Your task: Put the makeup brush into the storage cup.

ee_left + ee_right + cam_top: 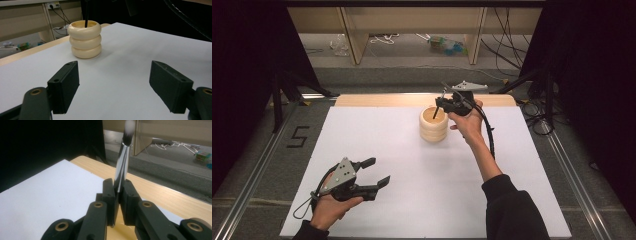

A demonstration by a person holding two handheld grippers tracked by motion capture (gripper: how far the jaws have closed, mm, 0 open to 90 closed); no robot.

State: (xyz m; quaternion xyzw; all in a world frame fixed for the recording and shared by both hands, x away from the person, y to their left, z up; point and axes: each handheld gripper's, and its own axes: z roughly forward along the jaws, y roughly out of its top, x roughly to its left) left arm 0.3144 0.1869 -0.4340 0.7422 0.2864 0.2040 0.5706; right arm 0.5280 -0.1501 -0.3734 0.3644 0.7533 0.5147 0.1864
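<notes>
Right gripper [446, 104] clamps its black jaws on a slim makeup brush [122, 167] with a shiny metal ferrule and soft pale bristles; the dark handle dips into a cream holder [433, 125] of 3 stacked rounded rings on the smooth white mat [422, 200]; left gripper [374, 172] rests near the mat's front edge, its matte jaws spread wide with nothing between.

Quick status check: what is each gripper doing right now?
Left gripper: open, holding nothing, low over the white table.
Right gripper: shut on a makeup brush, its handle end in the cream ribbed holder.
</notes>
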